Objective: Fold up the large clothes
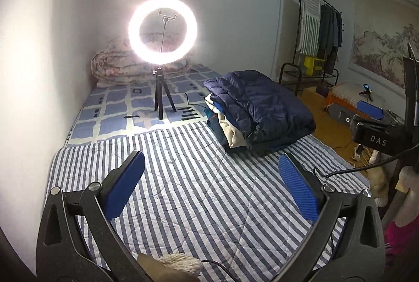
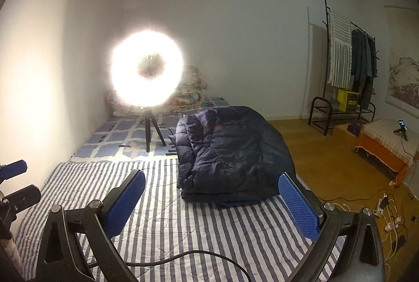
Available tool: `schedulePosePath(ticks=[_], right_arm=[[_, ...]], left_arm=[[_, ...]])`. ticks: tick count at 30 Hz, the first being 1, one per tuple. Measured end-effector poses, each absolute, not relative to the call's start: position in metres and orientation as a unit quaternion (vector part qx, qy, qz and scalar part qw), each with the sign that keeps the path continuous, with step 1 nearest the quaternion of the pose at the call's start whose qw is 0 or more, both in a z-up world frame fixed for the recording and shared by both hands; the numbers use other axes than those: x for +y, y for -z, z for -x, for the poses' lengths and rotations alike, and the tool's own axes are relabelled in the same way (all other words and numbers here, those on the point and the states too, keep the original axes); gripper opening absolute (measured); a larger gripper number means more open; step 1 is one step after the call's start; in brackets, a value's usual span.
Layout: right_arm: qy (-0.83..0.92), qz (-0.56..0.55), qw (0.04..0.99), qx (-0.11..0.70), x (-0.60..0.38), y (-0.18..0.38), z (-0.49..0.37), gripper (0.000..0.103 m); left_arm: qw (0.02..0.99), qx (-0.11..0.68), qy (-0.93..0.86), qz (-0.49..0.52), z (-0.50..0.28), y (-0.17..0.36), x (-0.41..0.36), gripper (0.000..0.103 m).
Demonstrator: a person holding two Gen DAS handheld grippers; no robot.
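A folded navy puffer jacket (image 1: 258, 109) tops a stack of folded clothes (image 1: 230, 132) at the right side of the blue-and-white striped quilt (image 1: 183, 190) on the bed. It also shows in the right wrist view (image 2: 225, 153). My left gripper (image 1: 210, 186) is open and empty above the striped quilt, short of the stack. My right gripper (image 2: 212, 203) is open and empty, just in front of the jacket. The right gripper's body shows at the right edge of the left wrist view (image 1: 374, 132). The left gripper's blue fingers (image 2: 13, 169) show at the left edge of the right wrist view.
A lit ring light on a tripod (image 1: 162, 30) stands on the checked sheet (image 1: 110, 109) behind the quilt, with a rolled floral duvet (image 1: 115, 67) in the corner. A clothes rack (image 2: 348, 67), a low covered bench (image 2: 387, 145) and floor cables (image 2: 390, 214) are right of the bed.
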State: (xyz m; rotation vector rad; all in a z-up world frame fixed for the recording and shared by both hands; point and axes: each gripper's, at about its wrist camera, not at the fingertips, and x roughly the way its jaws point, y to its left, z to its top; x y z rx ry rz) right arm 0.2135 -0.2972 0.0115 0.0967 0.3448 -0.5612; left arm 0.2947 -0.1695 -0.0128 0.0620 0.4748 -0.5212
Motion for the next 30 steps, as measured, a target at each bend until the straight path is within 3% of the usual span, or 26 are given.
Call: schedulePosePath(ticks=[30], right_arm=[[0.295,-0.036,0.944,0.142,-0.277,-0.030,-0.204,0.103]], left_arm=[[0.947,0.204,0.247,-0.032,-0.279,-0.005,-0.166,0.103]])
